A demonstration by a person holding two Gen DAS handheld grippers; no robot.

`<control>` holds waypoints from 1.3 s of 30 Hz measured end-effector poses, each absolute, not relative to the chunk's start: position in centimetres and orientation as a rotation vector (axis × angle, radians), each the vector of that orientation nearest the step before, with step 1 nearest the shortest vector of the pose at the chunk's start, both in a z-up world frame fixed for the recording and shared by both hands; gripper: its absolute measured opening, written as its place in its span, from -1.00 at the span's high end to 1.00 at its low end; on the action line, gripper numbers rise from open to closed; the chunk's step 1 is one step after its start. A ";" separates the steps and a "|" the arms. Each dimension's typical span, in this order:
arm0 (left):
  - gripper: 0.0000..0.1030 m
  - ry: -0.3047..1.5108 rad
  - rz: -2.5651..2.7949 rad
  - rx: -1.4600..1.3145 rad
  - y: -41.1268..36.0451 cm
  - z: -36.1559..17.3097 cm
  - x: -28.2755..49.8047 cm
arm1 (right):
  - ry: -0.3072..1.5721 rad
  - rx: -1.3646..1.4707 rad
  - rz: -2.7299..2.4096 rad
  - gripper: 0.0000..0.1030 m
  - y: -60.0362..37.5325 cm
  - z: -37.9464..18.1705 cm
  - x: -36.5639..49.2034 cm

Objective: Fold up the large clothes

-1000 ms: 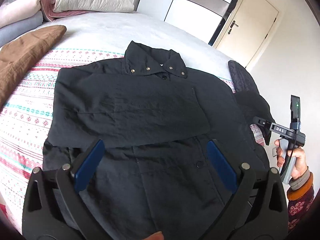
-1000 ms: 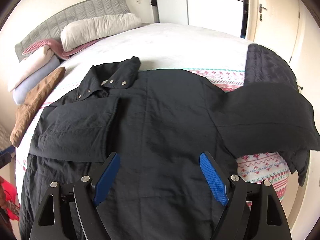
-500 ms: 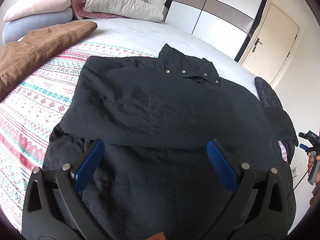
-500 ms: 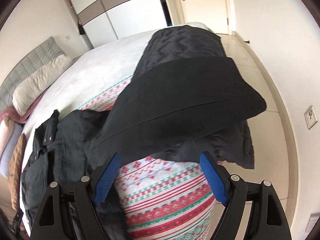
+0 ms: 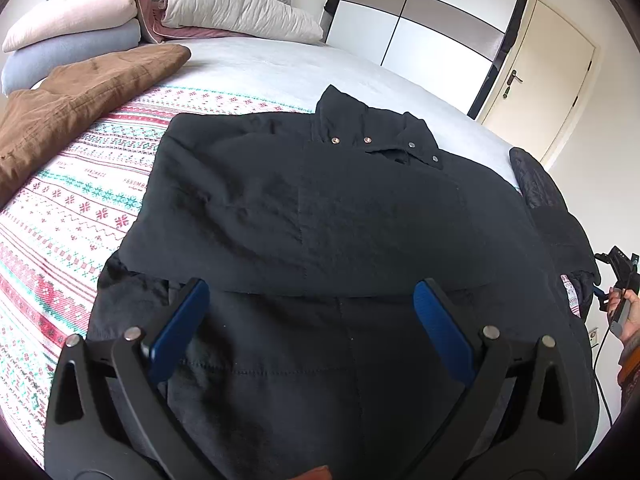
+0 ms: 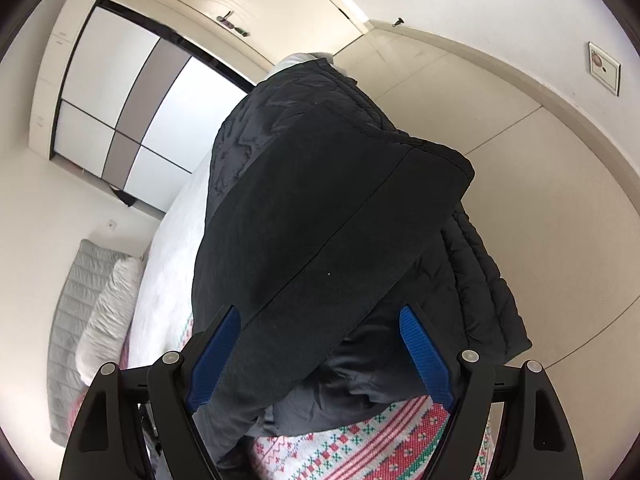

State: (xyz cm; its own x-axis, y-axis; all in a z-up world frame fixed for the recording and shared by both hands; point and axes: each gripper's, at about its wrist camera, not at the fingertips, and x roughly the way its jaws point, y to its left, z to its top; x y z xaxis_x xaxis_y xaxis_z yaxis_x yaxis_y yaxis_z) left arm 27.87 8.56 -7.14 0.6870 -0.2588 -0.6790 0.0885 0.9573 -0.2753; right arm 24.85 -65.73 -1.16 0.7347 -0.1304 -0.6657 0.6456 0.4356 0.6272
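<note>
A black jacket (image 5: 320, 220) lies spread on the bed, collar at the far end, with one sleeve folded across its chest. My left gripper (image 5: 312, 292) hovers open over the jacket's lower half, with nothing between its blue pads. The jacket's other sleeve (image 6: 328, 200) hangs over the bed's side edge, above a quilted dark lining (image 6: 480, 272). My right gripper (image 6: 319, 312) is open just short of that sleeve, and its pads do not press on it. In the left wrist view a hand (image 5: 628, 316) holds that gripper at the far right edge.
The bed carries a red, green and white patterned cover (image 5: 80, 208) and a brown blanket (image 5: 80, 100). Pillows (image 5: 240, 4) are stacked at the headboard. A wardrobe (image 5: 420, 20) and a door (image 5: 540, 80) stand beyond. Pale floor (image 6: 540, 160) lies beside the bed.
My right gripper swung from over the jacket's body to the sleeve hanging off the bed's side, rolling as it went. My left gripper sank a little, then held still.
</note>
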 end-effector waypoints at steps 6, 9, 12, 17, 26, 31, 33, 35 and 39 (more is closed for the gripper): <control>-0.98 0.795 -0.199 -0.242 8.9 -7.1 28.0 | 0.535 0.965 -0.563 0.65 -65.7 1.0 25.8; -0.98 0.795 -0.211 -0.250 9.1 -7.1 28.0 | 0.504 0.854 -0.553 0.82 -64.1 4.3 25.6; -0.98 0.800 -0.222 -0.263 9.1 -7.1 27.9 | 0.460 0.727 -0.503 0.85 -61.4 8.6 25.4; -0.98 0.801 -0.243 -0.258 8.9 -7.0 27.8 | 0.423 0.523 -0.390 0.88 -55.0 15.1 26.2; -0.98 0.810 -0.247 -0.253 9.0 -7.2 27.9 | 0.403 0.241 -0.096 0.88 -40.2 20.4 29.0; -0.98 0.815 -0.247 -0.262 9.5 -7.3 28.1 | 0.448 0.082 0.044 0.87 -31.1 19.6 31.3; -0.98 0.819 -0.249 -0.263 9.5 -7.4 28.1 | 0.476 0.030 0.100 0.87 -27.8 18.1 32.0; -0.98 0.822 -0.250 -0.261 9.5 -7.5 28.2 | 0.514 -0.013 0.148 0.87 -25.0 16.0 32.8; -0.98 0.831 -0.250 -0.256 9.4 -7.8 28.3 | 0.610 -0.055 0.225 0.86 -20.0 10.7 34.8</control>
